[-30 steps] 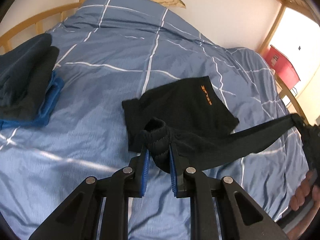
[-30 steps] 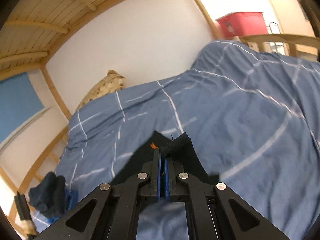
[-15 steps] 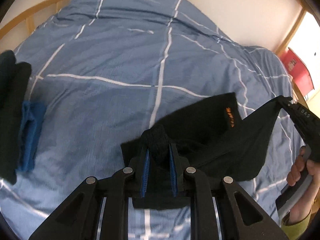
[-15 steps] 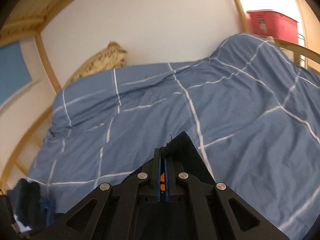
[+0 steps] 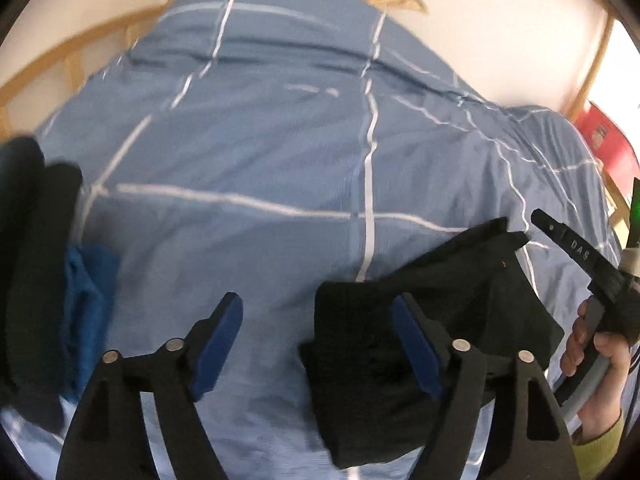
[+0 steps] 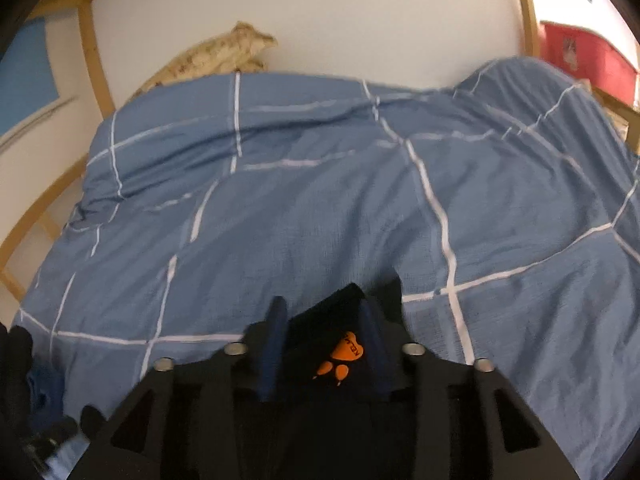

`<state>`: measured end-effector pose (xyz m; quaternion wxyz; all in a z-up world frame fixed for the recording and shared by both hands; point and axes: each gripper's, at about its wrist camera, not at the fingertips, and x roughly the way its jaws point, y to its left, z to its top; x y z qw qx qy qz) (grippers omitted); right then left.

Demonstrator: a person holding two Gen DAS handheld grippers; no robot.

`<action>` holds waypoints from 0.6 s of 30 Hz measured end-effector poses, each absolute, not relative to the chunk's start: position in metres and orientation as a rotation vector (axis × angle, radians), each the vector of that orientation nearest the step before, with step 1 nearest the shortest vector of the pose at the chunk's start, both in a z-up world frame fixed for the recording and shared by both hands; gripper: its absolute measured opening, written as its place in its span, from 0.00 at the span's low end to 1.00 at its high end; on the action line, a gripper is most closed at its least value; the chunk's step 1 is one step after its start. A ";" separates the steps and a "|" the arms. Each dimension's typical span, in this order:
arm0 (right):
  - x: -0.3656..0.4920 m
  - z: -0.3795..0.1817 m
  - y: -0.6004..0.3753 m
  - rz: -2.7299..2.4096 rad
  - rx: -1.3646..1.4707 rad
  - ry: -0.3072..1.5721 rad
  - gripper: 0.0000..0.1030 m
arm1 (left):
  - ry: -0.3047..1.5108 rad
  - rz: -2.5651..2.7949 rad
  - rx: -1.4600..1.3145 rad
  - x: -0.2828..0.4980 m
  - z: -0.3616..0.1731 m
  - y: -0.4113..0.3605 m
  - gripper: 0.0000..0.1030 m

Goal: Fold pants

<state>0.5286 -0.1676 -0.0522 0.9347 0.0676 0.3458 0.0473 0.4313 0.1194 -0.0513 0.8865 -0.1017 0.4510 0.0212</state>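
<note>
The black pants (image 5: 432, 304) lie folded on the blue checked duvet (image 5: 280, 152), right of centre in the left wrist view. My left gripper (image 5: 316, 316) hovers over their left edge with its jaws opening wide. Its right pad (image 5: 412, 340) is above the cloth and nothing is pinched. In the right wrist view, my right gripper (image 6: 324, 312) has its jaws opening around a corner of the pants (image 6: 320, 316) that bears an orange paw logo (image 6: 344, 354). The cloth lies loose between the pads. A hand (image 5: 600, 352) holds that gripper at the right edge.
A stack of dark and blue clothes (image 5: 36, 264) lies on the duvet's left side, also low left in the right wrist view (image 6: 16, 360). A patterned pillow (image 6: 224, 52) rests against the wall. A red box (image 6: 580, 56) and the wooden bed frame (image 5: 60, 60) border the bed.
Both grippers were shut on the pants and carried one half over the other. Now both sets of jaws have parted and the pants lie folded on the duvet.
</note>
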 end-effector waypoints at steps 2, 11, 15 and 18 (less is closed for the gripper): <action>0.516 -0.047 -0.163 0.082 0.102 0.690 0.43 | 0.904 0.012 -0.172 0.428 -0.046 0.124 0.75; 0.449 -0.041 -0.127 0.217 -0.045 0.645 0.47 | 0.967 -0.178 -0.279 0.425 -0.097 0.144 0.62; 0.446 -0.056 -0.120 0.222 -0.084 0.666 0.47 | 0.974 -0.191 -0.307 0.436 -0.114 0.143 0.60; 0.447 -0.069 -0.127 0.192 -0.067 0.688 0.47 | 0.975 -0.203 -0.314 0.445 -0.123 0.140 0.60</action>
